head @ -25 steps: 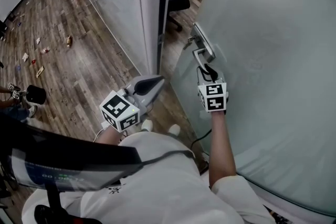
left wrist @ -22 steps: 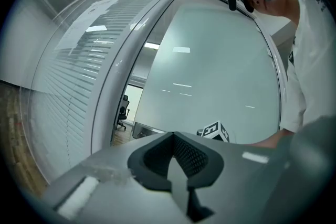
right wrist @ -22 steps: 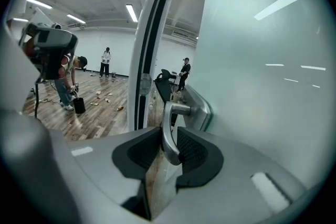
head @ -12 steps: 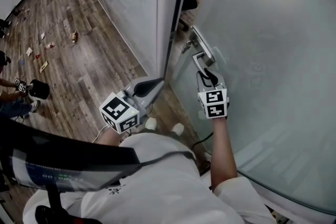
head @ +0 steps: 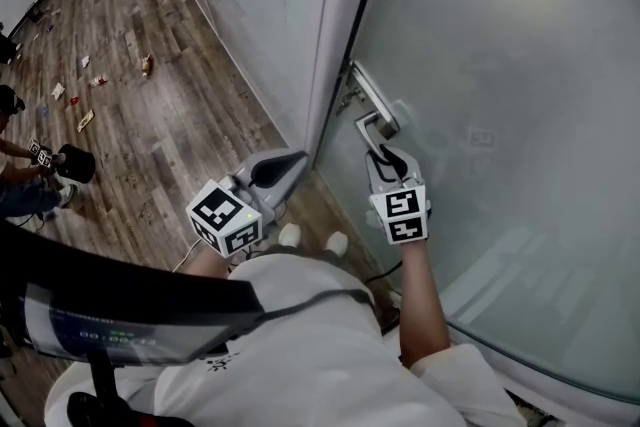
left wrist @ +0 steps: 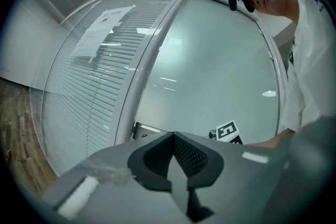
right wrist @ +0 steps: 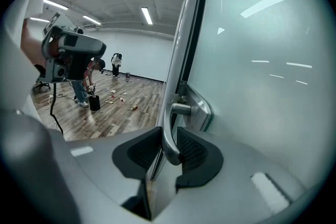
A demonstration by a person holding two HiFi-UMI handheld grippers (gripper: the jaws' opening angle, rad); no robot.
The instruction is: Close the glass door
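Gap from a second ago is basically gone: the glass door [head: 500, 95] on the right now sits nearly against the frame [head: 338, 45]. Right gripper [head: 385, 160] still clamps the handle [head: 372, 123]. Left gripper [head: 285, 165] is closed and empty, near the frame.

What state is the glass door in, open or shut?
Nearly shut: the glass door edge lies beside the white frame post, only a thin dark seam between. Right gripper grips its handle. Latched: cannot tell.

The printed sheet [left wrist: 103, 30] on the glass wall [left wrist: 73, 107] has print too small to read; no other text shows.
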